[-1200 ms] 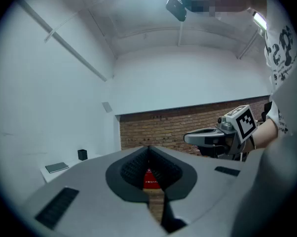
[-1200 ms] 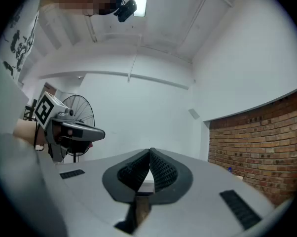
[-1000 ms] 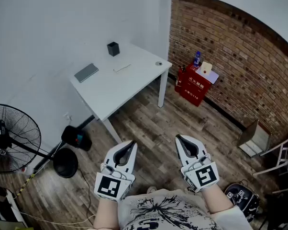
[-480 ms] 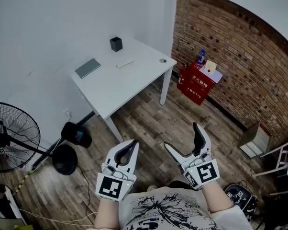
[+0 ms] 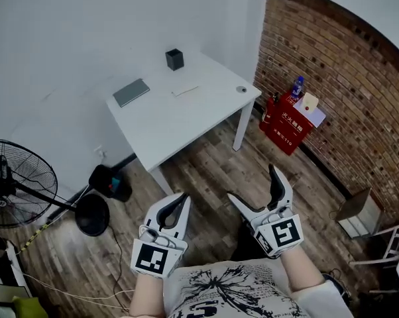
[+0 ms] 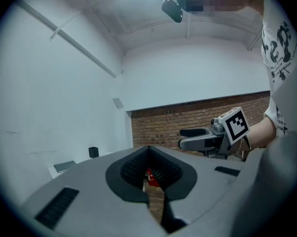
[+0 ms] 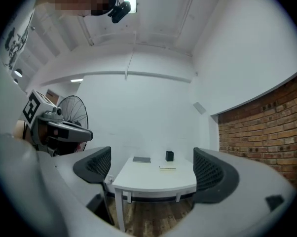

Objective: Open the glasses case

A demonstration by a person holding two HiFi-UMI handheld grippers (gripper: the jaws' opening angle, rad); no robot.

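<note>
The glasses case (image 5: 131, 92), as best I can judge, is the flat grey slab on the white bench (image 5: 186, 121). At this range it is too small for me to be sure, and the pale slim strip (image 5: 185, 91) near it could be the case instead. Either way it lies well ahead of both tools, forward and a little left of the left tool (image 5: 178, 199), with a small black box (image 5: 174, 59) beyond it.

The task has hardly started. I read this as the approach, with nothing touched and the case closed as far as I can see. The left tool is pressed together at its tips and holds nothing. The right tool (image 5: 252, 184) is opening, its jaws spread wide with only air between them. Both point level toward the bench. Next I need to bring them right up to the bench edge, open the left one too, and then steady the case with one tool while the other lifts its lid.

The right gripper view frames the bench squarely between its spread jaws, with the slab, strip and box in a row, and shows the left tool off to its left. The left gripper view points more toward the brick wall, so the bench sits only at its far left. Only the head view shows the wooden floor yet to be crossed, and a small round thing (image 5: 242, 89) at the bench corner.
</note>
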